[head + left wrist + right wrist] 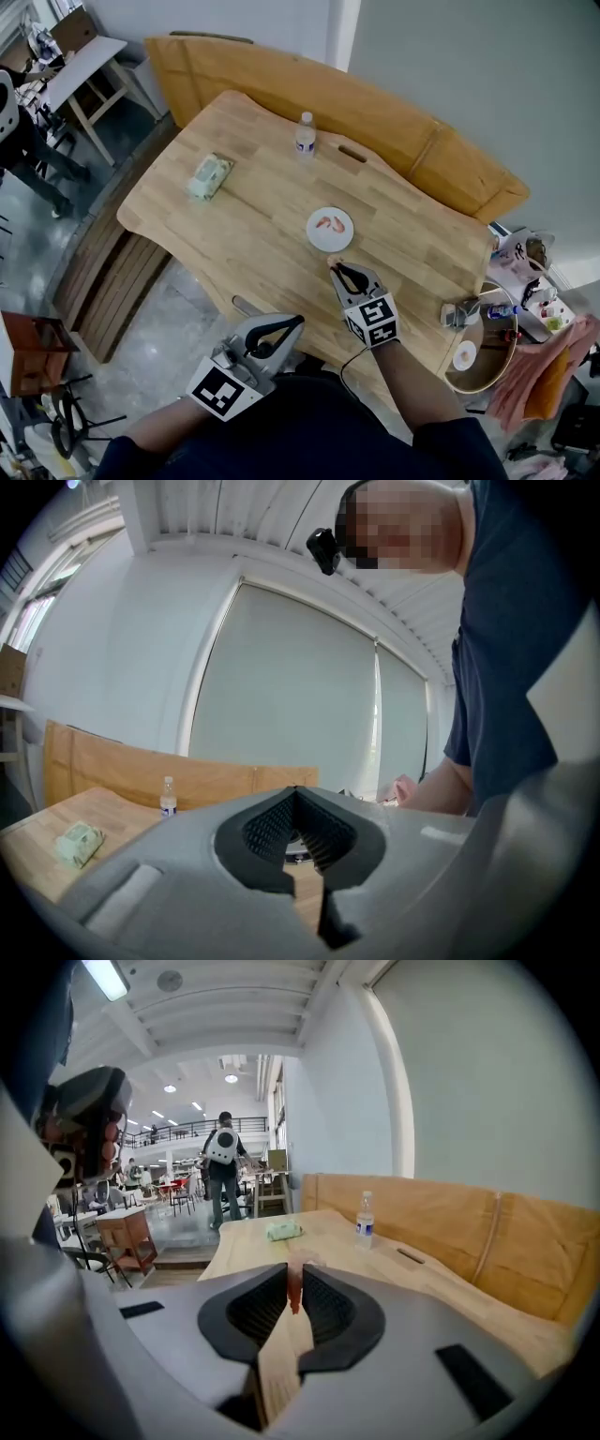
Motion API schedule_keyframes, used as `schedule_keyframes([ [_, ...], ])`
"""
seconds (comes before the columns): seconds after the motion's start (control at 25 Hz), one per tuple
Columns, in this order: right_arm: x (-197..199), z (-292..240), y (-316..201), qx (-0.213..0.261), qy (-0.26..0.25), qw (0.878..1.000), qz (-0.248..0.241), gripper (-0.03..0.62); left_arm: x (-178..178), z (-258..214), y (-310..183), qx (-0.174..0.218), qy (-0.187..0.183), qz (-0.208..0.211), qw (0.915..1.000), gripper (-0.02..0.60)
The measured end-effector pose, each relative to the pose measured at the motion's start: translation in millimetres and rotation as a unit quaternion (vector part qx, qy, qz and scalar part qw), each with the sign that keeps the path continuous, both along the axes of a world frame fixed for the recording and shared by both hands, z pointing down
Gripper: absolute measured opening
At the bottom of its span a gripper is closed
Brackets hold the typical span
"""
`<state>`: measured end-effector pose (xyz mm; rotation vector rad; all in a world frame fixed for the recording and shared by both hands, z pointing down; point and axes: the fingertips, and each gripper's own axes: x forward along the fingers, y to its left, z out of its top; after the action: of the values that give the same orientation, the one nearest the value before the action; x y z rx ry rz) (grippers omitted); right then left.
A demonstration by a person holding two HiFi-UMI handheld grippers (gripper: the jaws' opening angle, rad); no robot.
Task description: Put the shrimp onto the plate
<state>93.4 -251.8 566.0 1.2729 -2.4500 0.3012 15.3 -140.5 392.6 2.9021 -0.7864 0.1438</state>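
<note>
A pale green packet [208, 176] lies at the left end of the wooden surface [234, 244], well apart from everything else. The left gripper [299, 322] hangs off the near edge of the surface, close to the person's body, its marker cube turned up. In the left gripper view its jaws meet at the tips, leaving only a diamond-shaped opening behind them, and the left gripper [296, 791] holds nothing. Bare wood shows through that opening, with the packet [78, 844] and a water bottle [168, 797] off to the left.

The bottle [306, 134] stands upright at the far side of the surface, next to a long wooden bench [403, 131]. Near the middle sits a small white plate [314, 240], and the shrimp [330, 223] lies on it, pink against the white. The right gripper [336, 268] rests low over the surface just beside the plate's near rim, pointing at it.

In the right gripper view the jaws stand a narrow slit apart, with wood visible down the whole gap and nothing clamped between them. A sliver of orange-red shows through the slit at the tips of the right gripper [293, 1277]. Beyond lie the packet [283, 1231] and bottle [365, 1218].

Right of the surface are a round basket [509, 349] and a pink cloth [551, 370].
</note>
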Motion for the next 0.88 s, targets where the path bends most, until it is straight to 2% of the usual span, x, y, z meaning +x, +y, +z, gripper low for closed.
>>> schedule_keyframes([
  [0.4, 2.9, 86.2, -66.0, -0.061, 0.062, 0.996, -0.011, 0.057, -9.4, 7.4, -18.2, -0.015, -0.013, -0.035, 0.9992, -0.002],
  [0.88, 14.9, 178.8, -122.4, -0.144, 0.126, 0.981, -0.010, 0.057, -23.8, 17.6, -42.4, -0.024, -0.022, -0.070, 0.9970, -0.002],
])
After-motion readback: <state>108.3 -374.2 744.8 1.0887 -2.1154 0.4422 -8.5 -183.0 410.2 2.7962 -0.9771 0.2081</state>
